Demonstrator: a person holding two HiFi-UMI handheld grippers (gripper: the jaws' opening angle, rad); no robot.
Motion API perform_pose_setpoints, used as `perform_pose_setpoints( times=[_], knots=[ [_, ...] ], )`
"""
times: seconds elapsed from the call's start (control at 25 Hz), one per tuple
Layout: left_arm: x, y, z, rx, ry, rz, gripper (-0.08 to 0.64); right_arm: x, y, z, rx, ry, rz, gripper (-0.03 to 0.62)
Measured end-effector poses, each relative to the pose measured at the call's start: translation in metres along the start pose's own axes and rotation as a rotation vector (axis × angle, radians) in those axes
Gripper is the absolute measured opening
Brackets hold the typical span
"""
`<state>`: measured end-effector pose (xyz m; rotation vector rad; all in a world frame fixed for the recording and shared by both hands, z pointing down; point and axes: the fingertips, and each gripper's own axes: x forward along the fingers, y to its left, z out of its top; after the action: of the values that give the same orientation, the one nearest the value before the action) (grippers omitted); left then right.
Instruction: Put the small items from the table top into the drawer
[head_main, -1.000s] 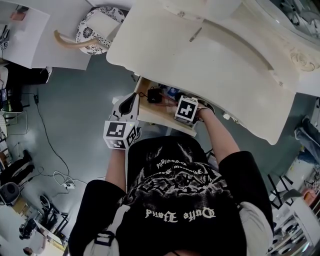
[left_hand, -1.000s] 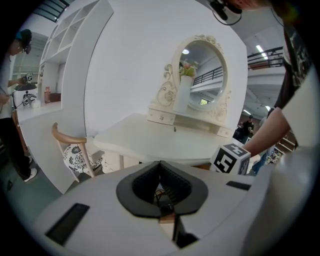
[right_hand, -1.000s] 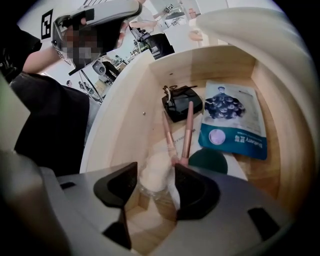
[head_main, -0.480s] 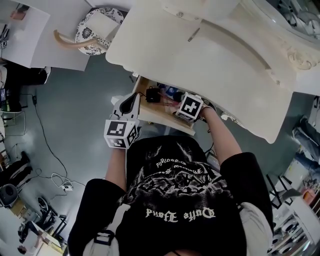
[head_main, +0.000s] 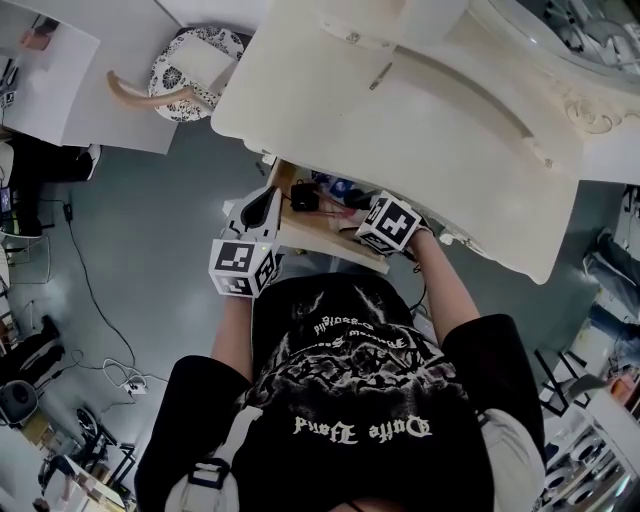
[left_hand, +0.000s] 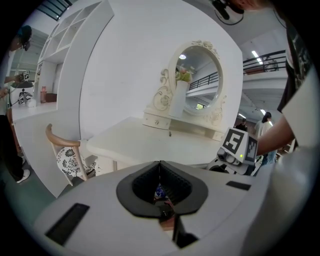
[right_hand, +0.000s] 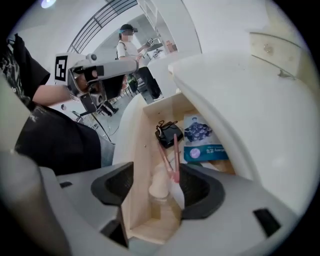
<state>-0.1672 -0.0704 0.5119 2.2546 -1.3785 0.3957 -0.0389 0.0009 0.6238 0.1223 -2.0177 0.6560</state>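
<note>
My right gripper had just been opening its jaws, released around the small bottle lying inside the drawer. My left gripper sat clenched at the drawer's front corner, probably to steady it.

Bright even light, fisheye-warped edges, sharp

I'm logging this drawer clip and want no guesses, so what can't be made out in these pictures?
Drawer rear: head view, covered by the table top.
Thin item on the table top: head view, too small to identify.
Blue packet print: right gripper view, small and blurred.
Pale item in the drawer's near corner: right gripper view, blurred, close to the lens.
Drawer inside: left gripper view, blocked by the left hand-held gripper body.
</note>
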Motion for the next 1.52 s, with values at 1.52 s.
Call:
perform_pose_setpoints(
  times=[1.52],
  knots=[
    [0.004, -0.035, 0.021, 0.051, -0.056, -0.12, 0.015, -0.132, 0.002, 0.05, 0.277, -0.722, -0.36, 0.141]
  ],
)
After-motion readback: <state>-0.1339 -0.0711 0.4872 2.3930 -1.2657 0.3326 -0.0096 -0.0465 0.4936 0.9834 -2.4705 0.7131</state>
